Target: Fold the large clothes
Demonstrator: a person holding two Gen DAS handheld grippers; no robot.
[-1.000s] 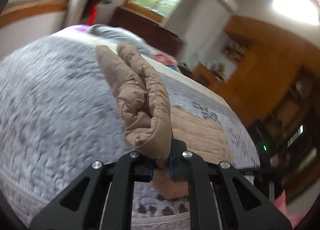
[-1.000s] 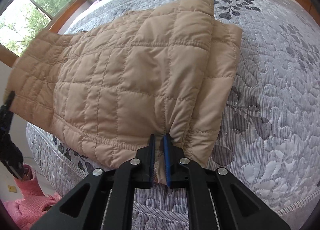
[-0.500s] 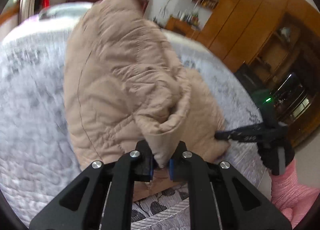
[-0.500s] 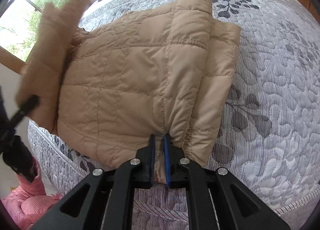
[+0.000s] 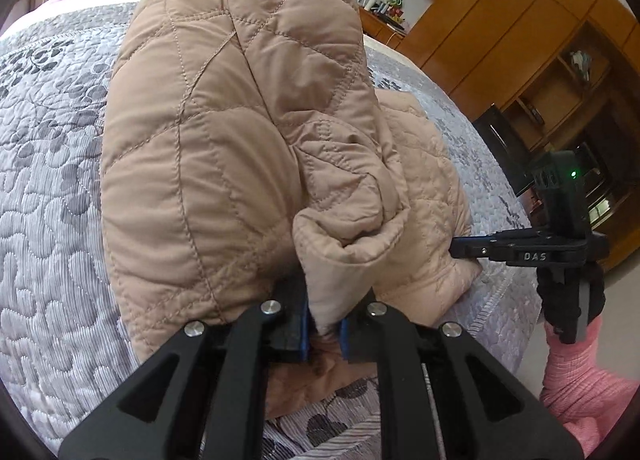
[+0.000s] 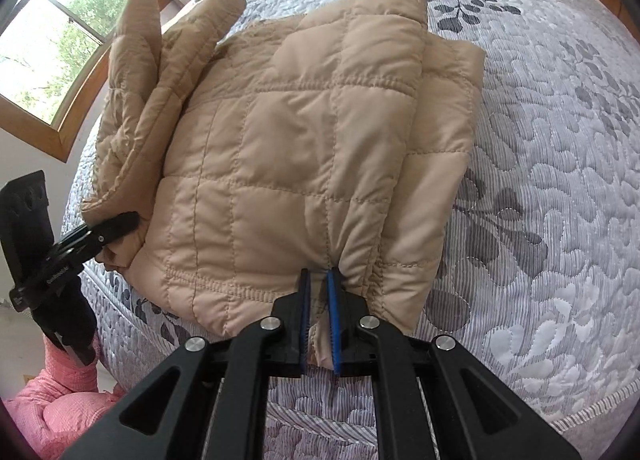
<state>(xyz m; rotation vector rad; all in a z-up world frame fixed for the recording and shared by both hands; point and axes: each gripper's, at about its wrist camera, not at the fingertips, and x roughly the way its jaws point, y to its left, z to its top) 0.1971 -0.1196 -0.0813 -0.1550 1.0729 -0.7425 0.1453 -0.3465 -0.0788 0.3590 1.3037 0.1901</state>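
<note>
Fold in progress: your left gripper (image 5: 324, 330) has swung its end of the quilted jacket (image 6: 312, 164) up and over within the last second. A second ago that end hung as a narrow strip at frame centre of the left wrist view; now it fills the upper and middle frame as a bulging doubled mass, low over the layer beneath. In the right wrist view the jacket's left edge, flat and spread a second ago, now stands rolled up at the upper left, with your left gripper (image 6: 116, 226) biting its lower corner at mid left.

Left gripper pinches a fold of jacket cloth between its blue pads (image 5: 305, 324). Right gripper (image 6: 318, 312) is unchanged, clamped on the hem at bottom centre of its view, pinning that edge near the lip of the bed (image 6: 560, 220). It also shows at mid right of the left wrist view (image 5: 464, 250), tips against the jacket's edge.

Jacket lies on the grey patterned bedspread, most of the body flat, right side already doubled over at upper right.

Judgement: the left portion is about halfway over, not yet laid flat. Carry it on across and set it down. The padded cloth is springy and looks likely to bulge back open.
</note>
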